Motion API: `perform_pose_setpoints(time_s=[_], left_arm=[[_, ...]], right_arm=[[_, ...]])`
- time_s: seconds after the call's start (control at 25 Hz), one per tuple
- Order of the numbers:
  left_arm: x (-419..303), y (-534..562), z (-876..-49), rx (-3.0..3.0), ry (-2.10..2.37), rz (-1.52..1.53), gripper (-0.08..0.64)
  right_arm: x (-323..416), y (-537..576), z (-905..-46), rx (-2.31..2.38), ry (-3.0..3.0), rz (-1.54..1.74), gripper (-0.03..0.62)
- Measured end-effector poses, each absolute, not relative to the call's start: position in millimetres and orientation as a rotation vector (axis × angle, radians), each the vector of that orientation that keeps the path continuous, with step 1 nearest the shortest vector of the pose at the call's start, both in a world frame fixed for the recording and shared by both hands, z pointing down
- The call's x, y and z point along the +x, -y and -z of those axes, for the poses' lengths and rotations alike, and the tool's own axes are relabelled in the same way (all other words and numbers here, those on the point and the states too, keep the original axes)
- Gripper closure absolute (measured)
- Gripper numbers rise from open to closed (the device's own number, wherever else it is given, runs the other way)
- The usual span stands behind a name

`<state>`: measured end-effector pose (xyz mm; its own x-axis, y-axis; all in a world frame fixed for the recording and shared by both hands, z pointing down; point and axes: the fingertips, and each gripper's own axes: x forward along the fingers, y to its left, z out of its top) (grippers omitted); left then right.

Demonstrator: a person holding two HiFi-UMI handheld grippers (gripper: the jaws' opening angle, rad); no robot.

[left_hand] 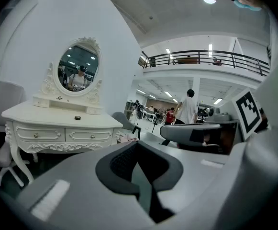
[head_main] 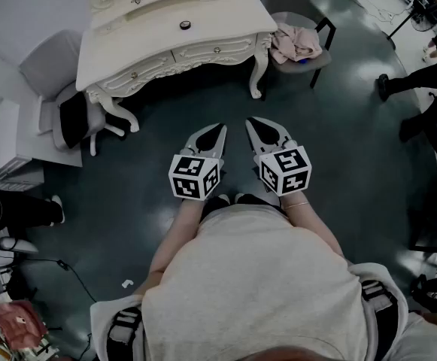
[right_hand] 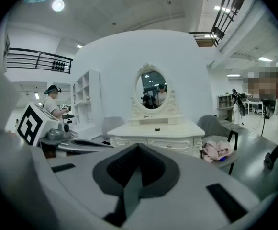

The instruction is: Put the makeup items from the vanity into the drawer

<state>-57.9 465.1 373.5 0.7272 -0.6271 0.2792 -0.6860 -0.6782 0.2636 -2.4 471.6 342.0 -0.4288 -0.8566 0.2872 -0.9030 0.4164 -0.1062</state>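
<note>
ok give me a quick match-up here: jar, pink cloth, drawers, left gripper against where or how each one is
1 jar
2 pink cloth
3 drawers
4 left gripper

a on the chair
b jaws shut, empty
c on the vanity
d pushed in

Pairs: 1c, 2a, 3d, 4b

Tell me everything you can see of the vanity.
The vanity is a cream-white table, wood by its look, with carved trim and curved legs. The two drawers in its front, each with a round knob, are shut. At the back a low shelf carries an oval mirror in a carved frame. A small dark round item lies on the top. The vanity stands upright on the dark floor against a white wall.
</note>
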Motion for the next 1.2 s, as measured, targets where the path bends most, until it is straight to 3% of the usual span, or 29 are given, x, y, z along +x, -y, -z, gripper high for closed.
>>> perform_pose_setpoints(time_s=[0.52,0.8,1.2], left_arm=[[-62,-467,-385,2.519,1.023,-0.256,0.551],[-55,-471,-373,2.514,1.014,-0.081,0.551],[-26,-481,-400,2.481,1.005,-0.216,0.549]], right_arm=[[-7,-476,-355,1.517,2.506,-0.432,0.586],[-3,-484,-351,1.498,2.579,-0.443,0.584],[22,-487,-366,1.476,2.594,-0.515,0.584]])
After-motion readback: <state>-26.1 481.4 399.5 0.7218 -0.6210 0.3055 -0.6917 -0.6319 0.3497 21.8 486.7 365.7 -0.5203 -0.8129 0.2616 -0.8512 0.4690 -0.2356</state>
